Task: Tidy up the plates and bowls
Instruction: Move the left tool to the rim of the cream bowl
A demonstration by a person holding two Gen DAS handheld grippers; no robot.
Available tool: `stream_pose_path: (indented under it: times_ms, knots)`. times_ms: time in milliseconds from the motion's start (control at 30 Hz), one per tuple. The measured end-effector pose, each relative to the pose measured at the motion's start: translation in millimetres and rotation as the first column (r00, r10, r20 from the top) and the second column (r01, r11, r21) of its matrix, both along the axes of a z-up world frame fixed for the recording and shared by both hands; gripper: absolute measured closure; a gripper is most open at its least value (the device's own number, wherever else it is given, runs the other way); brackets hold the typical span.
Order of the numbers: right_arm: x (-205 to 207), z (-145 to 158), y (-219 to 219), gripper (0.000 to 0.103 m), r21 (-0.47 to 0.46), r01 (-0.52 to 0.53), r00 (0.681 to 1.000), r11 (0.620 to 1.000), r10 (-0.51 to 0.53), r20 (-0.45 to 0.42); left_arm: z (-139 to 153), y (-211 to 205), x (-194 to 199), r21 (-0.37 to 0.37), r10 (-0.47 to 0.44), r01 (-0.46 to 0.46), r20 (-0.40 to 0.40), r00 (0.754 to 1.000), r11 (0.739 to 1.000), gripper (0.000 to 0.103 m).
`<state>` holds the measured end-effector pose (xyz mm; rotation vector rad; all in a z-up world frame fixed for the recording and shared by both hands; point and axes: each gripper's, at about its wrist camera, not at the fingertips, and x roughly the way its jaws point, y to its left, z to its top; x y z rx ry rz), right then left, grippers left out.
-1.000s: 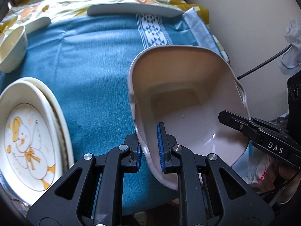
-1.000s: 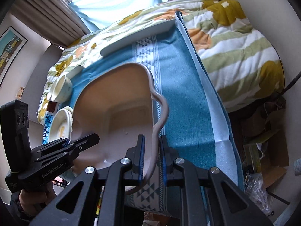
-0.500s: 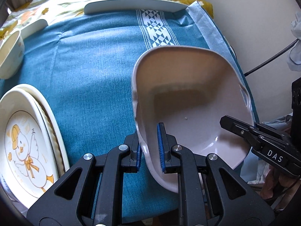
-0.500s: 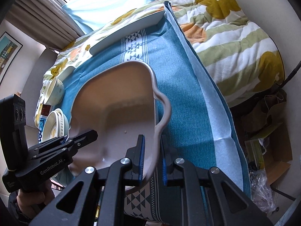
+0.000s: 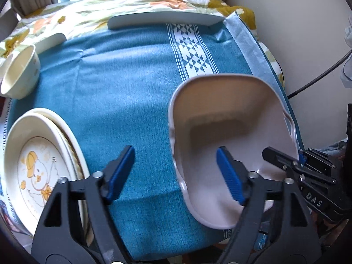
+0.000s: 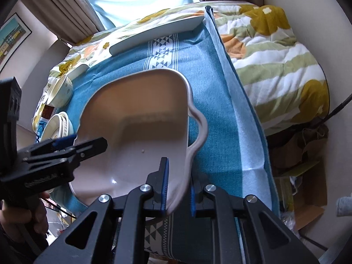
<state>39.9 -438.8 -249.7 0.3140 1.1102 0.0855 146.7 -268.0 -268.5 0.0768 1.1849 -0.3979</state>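
A large beige baking dish with handles rests on the blue cloth at the table's right side. My left gripper is open, its jaws wide on either side of the dish's left rim, not touching it. My right gripper is shut on the dish's right rim, and it shows in the left wrist view. A stack of cream plates with a duck picture lies at the left. A small cream bowl stands at the far left.
A long pale blue-grey platter lies at the far edge of the blue cloth, on a flowered quilt. A smaller white dish lies near the bowl. A wall and a black cable are at the right.
My left gripper has opened and let go of the dish's left rim. The dish has come down onto the cloth. My right gripper stays shut on the right rim.
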Motion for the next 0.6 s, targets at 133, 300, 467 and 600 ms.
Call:
stream_pose_path:
  times_ms: [133, 300, 467, 600]
  knots:
    - [-3.4, 4.9, -4.8, 0.004, 0.004, 0.003, 1.000, 1.000, -0.003, 0.021, 11.1, 4.1, -0.6, 0.009, 0.021, -0.021, 0.012, 1.000, 1.000, 0.025]
    - [-15.8, 26.1, -1.0, 0.003, 0.000, -0.044, 0.997, 0.999, 0.044, 0.070, 47.3, 23.7, -10.4, -0.003, 0.056, -0.056, 0.083, 0.995, 0.998, 0.025]
    - [-25.5, 85.1, 24.3, 0.001, -0.058, -0.139, 0.958, 0.989, 0.149, 0.243, 99.8, 59.8, -25.5, 0.003, 0.116, -0.118, 0.163, 0.980, 0.993, 0.024]
    - [-19.6, 135.6, 61.2, 0.001, -0.109, -0.235, 0.883, 0.966, 0.259, 0.391, 140.8, 98.3, -29.4, -0.032, 0.190, -0.188, 0.242, 0.952, 0.982, 0.008]
